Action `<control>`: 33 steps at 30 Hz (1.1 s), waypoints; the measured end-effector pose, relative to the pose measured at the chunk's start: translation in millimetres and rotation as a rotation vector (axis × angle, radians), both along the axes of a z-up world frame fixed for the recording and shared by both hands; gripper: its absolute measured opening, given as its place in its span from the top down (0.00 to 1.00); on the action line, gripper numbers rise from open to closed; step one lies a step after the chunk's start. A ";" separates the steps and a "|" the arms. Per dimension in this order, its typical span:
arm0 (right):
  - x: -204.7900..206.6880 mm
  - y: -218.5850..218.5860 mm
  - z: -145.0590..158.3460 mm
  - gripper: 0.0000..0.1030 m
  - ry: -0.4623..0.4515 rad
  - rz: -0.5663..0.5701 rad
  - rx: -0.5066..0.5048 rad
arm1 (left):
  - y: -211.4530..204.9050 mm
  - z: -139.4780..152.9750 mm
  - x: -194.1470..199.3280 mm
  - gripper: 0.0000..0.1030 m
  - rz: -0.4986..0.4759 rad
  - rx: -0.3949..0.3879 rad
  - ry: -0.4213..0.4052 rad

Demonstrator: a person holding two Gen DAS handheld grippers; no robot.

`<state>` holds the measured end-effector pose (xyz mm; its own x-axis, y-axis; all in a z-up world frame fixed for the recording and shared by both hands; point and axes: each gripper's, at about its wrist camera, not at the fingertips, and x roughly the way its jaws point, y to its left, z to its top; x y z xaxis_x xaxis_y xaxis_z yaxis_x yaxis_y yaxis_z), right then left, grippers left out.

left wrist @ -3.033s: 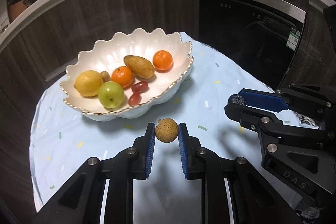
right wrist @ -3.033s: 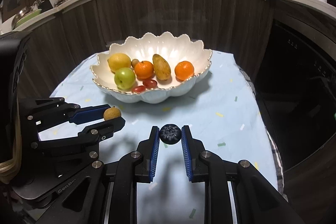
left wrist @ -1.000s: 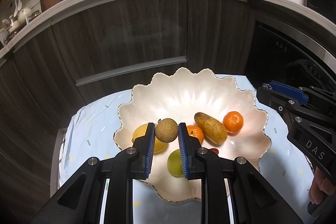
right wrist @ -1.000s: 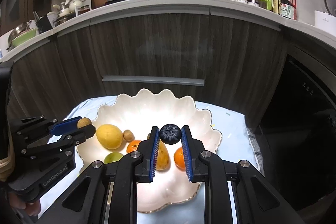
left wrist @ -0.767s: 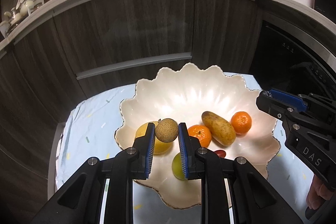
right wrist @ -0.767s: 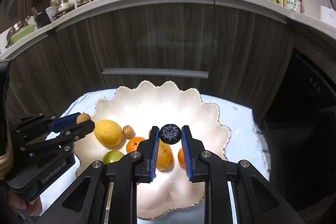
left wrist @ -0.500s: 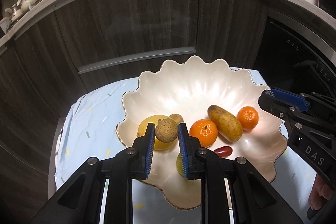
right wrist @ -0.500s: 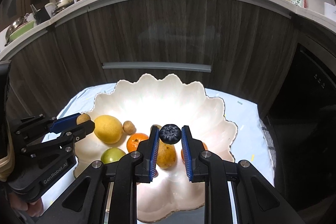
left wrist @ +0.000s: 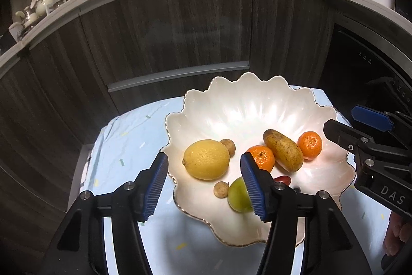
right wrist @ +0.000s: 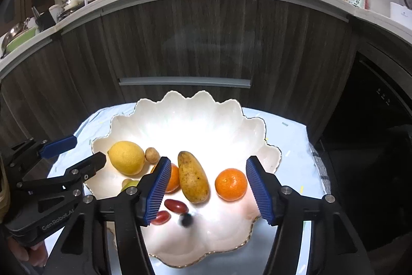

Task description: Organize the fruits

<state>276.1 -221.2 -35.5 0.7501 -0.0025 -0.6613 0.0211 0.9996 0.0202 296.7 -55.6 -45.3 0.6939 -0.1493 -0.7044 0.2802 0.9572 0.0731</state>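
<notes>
Our left tool (left wrist: 204,179) has just been opening and now gapes with nothing between its pads, and the small brown longan (left wrist: 221,189) lies in the white scalloped bowl (left wrist: 242,99), just below the lemon (left wrist: 206,159) and touching the green fruit (left wrist: 238,195). Our right tool (right wrist: 209,188) has likewise just been spreading and grips nothing. The dark blueberry (right wrist: 186,219), blurred, sits on the bowl's floor beside two red grapes (right wrist: 175,206), near the mango (right wrist: 193,176) and tangerine (right wrist: 230,183), over the pale blue tabletop (left wrist: 123,141).

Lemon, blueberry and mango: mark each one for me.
lemon (left wrist: 206,159), left wrist view, middle of its yellow skin
blueberry (right wrist: 186,219), right wrist view, its blurred dark body
mango (right wrist: 192,176), right wrist view, middle of its speckled side
</notes>
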 end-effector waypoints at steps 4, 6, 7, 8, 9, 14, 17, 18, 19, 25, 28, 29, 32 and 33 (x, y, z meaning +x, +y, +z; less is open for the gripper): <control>-7.5 0.9 5.6 0.40 -0.009 -0.001 0.006 | 1.8 6.8 -6.8 0.44 0.009 0.001 -0.014; -12.0 1.3 8.7 0.40 -0.014 -0.003 0.006 | 3.0 10.2 -10.5 0.43 0.016 0.004 -0.020; -14.2 1.5 10.2 0.40 -0.016 -0.005 0.007 | 4.3 12.4 -12.9 0.43 0.018 0.000 -0.021; -16.5 1.2 12.2 0.40 -0.019 -0.007 0.008 | 5.1 14.2 -14.6 0.43 0.021 -0.002 -0.023; -18.8 0.9 13.9 0.40 -0.021 -0.010 0.010 | 6.0 16.0 -16.9 0.43 0.024 -0.003 -0.027; -28.8 -2.1 18.9 0.39 -0.026 -0.024 0.019 | 10.4 26.0 -28.1 0.43 0.036 0.002 -0.043; -36.6 -1.6 22.8 0.39 -0.032 -0.026 0.019 | 13.6 31.9 -34.6 0.42 0.048 0.002 -0.051; -39.1 -1.4 23.8 0.38 -0.034 -0.027 0.020 | 13.8 33.3 -36.6 0.42 0.048 0.002 -0.054; -42.3 -1.3 24.7 0.38 -0.036 -0.026 0.021 | 14.1 35.0 -39.2 0.42 0.047 0.002 -0.057; -57.3 -0.7 29.3 0.38 -0.042 -0.028 0.031 | 15.9 43.8 -56.6 0.42 0.045 0.006 -0.077; -64.1 -0.2 31.1 0.38 -0.045 -0.028 0.029 | 17.2 45.8 -63.9 0.42 0.047 0.005 -0.078; -66.7 -0.3 31.6 0.38 -0.045 -0.029 0.030 | 17.5 46.4 -66.6 0.42 0.049 0.006 -0.080; -74.1 -0.6 33.3 0.38 -0.046 -0.032 0.036 | 19.4 49.0 -74.3 0.42 0.053 0.000 -0.084; -76.3 -0.9 33.7 0.38 -0.046 -0.032 0.037 | 19.7 50.1 -77.4 0.42 0.055 0.000 -0.086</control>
